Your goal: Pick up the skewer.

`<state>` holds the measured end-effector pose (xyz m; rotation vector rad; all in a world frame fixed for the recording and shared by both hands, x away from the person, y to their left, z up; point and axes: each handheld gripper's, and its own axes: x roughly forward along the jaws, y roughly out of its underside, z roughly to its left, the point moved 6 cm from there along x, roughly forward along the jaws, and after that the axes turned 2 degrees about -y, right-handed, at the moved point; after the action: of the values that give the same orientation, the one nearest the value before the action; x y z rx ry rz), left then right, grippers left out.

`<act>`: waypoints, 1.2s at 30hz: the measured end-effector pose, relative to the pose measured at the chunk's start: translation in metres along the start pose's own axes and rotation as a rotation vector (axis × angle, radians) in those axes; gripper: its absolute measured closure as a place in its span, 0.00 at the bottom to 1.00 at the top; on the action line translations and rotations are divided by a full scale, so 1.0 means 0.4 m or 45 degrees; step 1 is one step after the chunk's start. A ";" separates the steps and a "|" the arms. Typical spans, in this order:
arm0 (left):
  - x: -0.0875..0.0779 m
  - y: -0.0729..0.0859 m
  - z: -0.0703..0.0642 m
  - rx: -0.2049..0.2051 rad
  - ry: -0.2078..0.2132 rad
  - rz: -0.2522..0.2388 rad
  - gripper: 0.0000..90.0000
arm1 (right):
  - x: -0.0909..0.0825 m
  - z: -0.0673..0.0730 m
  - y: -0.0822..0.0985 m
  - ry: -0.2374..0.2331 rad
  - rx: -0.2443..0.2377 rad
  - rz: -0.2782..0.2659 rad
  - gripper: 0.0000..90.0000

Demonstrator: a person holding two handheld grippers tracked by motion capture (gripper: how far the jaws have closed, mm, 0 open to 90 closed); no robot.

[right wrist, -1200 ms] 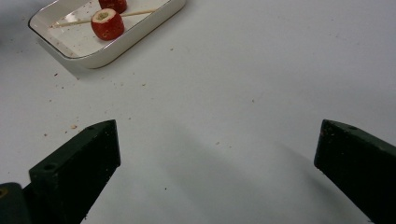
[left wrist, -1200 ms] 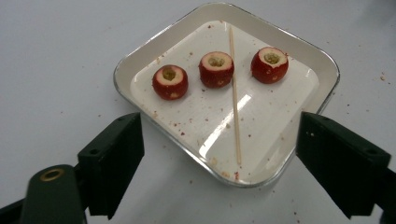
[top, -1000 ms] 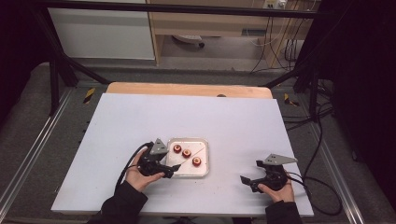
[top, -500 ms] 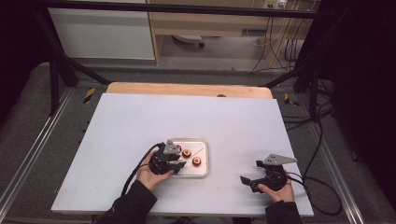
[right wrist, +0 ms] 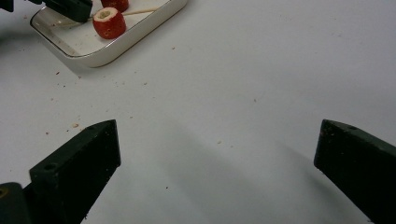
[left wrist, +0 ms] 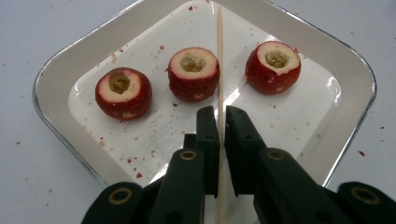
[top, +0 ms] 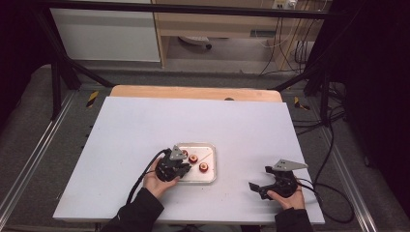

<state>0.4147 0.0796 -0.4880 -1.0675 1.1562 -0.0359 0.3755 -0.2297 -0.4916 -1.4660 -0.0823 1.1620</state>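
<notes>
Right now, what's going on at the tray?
A person works with tongs in each hand. The left tongs have just been closing on a thin wooden skewer that lies in the white tray, and the skewer now sits pinched between their jaws. Three cored red fruits sit in a row in the tray, none on the skewer yet. The right tongs rest open over bare table, away from the tray.

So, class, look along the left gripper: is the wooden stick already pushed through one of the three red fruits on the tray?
No: the wooden stick lies bare on the tray between two fruits, pinched by the left gripper.
</notes>
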 end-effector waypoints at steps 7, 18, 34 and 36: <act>0.000 0.001 -0.002 0.009 -0.012 0.002 0.96 | 0.000 0.000 0.001 -0.001 0.000 0.002 0.01; -0.002 0.004 -0.001 -0.003 0.003 -0.012 0.98 | 0.001 0.000 0.001 0.000 -0.002 0.001 0.01; -0.039 -0.003 -0.007 -0.012 0.058 -0.095 0.98 | 0.001 0.002 0.000 -0.003 -0.006 0.001 0.01; -0.046 -0.004 -0.008 -0.011 0.064 -0.100 0.98 | 0.001 0.002 0.000 -0.003 -0.009 0.002 0.01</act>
<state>0.4047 0.0863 -0.4737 -1.1250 1.1598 -0.1203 0.3751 -0.2287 -0.4917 -1.4717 -0.0868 1.1658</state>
